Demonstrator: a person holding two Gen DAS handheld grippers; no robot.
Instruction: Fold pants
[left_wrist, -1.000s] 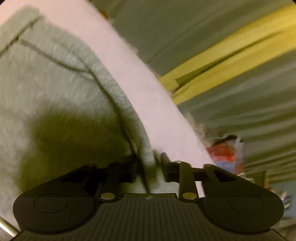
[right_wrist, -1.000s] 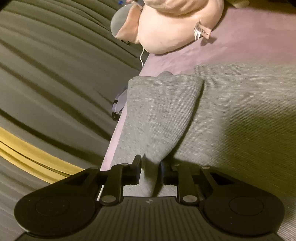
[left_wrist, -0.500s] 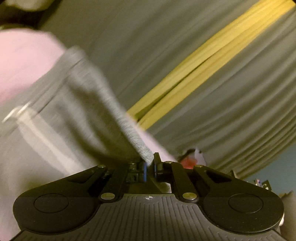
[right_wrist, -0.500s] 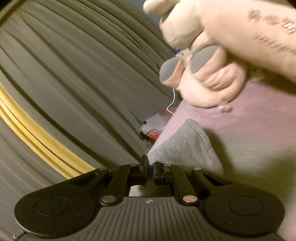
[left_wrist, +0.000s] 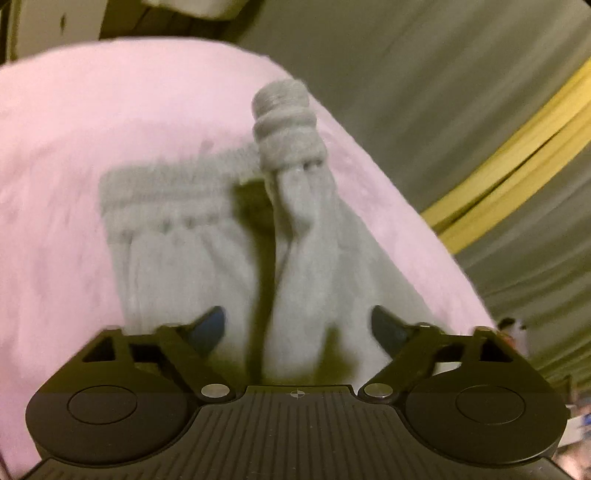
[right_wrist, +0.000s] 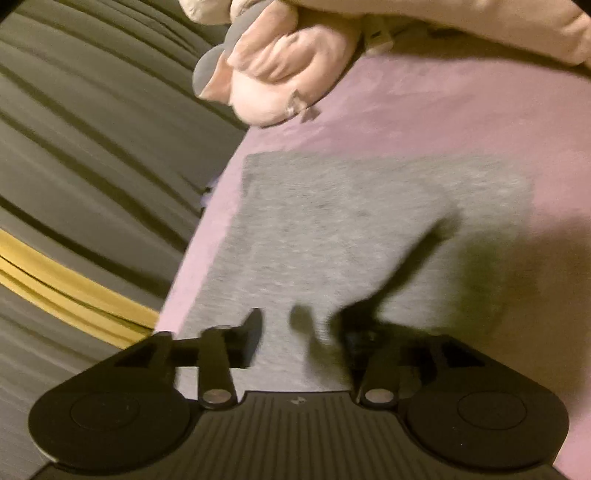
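Observation:
Grey knit pants lie on a pink blanket. In the left wrist view their ribbed waistband runs across, and a bunched fold with a ribbed end stands up in the middle. My left gripper is opening wide around that fold, and its pads do not press on it. In the right wrist view the pants lie flat with a straight far edge. My right gripper is opening just above the cloth, gripping nothing.
A pale pink plush toy lies on the blanket beyond the pants. The blanket's edge drops off to a grey ribbed surface with a yellow stripe, seen on the other side too as the yellow stripe.
Both grippers were shut on the pants' edge half a second ago and have let go. The cloth has dropped onto the blanket, now doubled over, and both views have swung back over it.

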